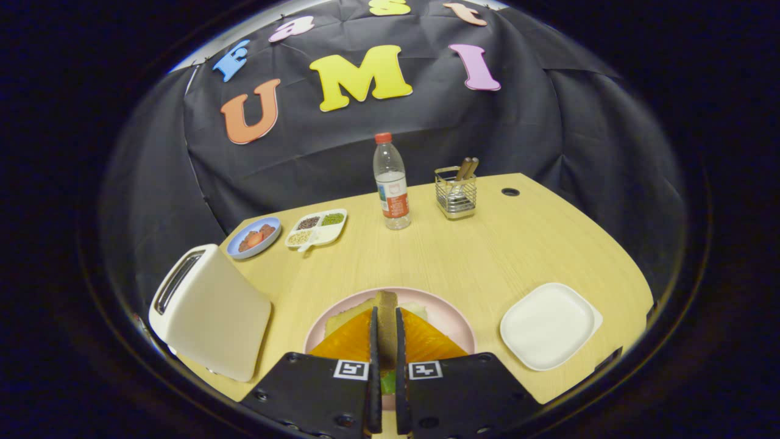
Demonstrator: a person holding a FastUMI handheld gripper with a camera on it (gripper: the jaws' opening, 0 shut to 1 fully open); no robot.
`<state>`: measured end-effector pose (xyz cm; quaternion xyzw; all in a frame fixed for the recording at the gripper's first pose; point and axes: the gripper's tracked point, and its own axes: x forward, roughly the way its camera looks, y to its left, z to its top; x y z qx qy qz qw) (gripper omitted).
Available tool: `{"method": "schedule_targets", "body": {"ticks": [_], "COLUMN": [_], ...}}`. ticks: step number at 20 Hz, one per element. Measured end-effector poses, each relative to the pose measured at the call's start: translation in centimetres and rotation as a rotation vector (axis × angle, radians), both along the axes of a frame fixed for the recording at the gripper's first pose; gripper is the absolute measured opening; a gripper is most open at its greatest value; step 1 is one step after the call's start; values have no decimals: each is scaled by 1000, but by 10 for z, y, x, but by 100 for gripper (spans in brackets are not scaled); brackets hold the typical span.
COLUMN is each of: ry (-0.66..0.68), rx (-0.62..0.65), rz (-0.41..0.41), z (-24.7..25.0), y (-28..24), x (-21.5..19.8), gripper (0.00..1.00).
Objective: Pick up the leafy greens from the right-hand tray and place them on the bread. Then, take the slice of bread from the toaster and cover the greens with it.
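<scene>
**Tool Pinching Bread Slice Over Pink Plate**

The tool (pixel 386 341) is hanging above the pink plate (pixel 454 320) (the landmark for all positions below). Its two fingers (pixel 373 347) are standing nearly pressed together, and both are pinching a slice of bread (pixel 386 326) held on edge in the narrow gap between them. The slice is rising just past the fingertips, over the plate's middle.

On the plate, a second piece of bread (pixel 344 317) is lying flat, partly hidden behind the fingers. A small patch of leafy greens (pixel 388 383) is showing low in the gap between the fingers, on the near side of the plate.

The toaster (pixel 207 311) is standing just left of the plate, tilted in this view (slot facing up and left). The white tray (pixel 548 326) is sitting right of the plate, near it but apart.

Beyond the plate, on the far part of the tabletop (pixel 439 256), a water bottle (pixel 391 183) is standing upright. A wire utensil holder (pixel 456 192) is sitting to the bottle's right. A divided dish (pixel 317 228) and a blue dish (pixel 254 236) are lying beyond the plate to the left, behind the toaster.
</scene>
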<state>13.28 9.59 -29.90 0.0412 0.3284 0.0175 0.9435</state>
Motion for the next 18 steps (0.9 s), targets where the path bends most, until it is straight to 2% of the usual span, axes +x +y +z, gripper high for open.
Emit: {"method": "schedule_targets", "body": {"ticks": [2, 3, 7, 9, 10, 11, 12, 14, 17, 18], "ry": [18, 18, 5, 0, -10, -26, -36, -51, -76, -90], "rx": [6, 1, -61, -118, -158, -195, -226, -233, -173, -156], "rz": [-13, -12, -17, -7, -9, -9, -6, 2, -9, -12], "z": [-11, -15, -25, -30, -32, -32, -32, -28, -12, -5], "y": [-8, -10, -21, -25, -29, -33, -36, -37, -32, -30], "x": [-1, 0, 0, -1, -1, 0, 1, -1, -8, -12], "gripper": [9, 15, 15, 30, 30, 36, 36, 56, 87, 90]}}
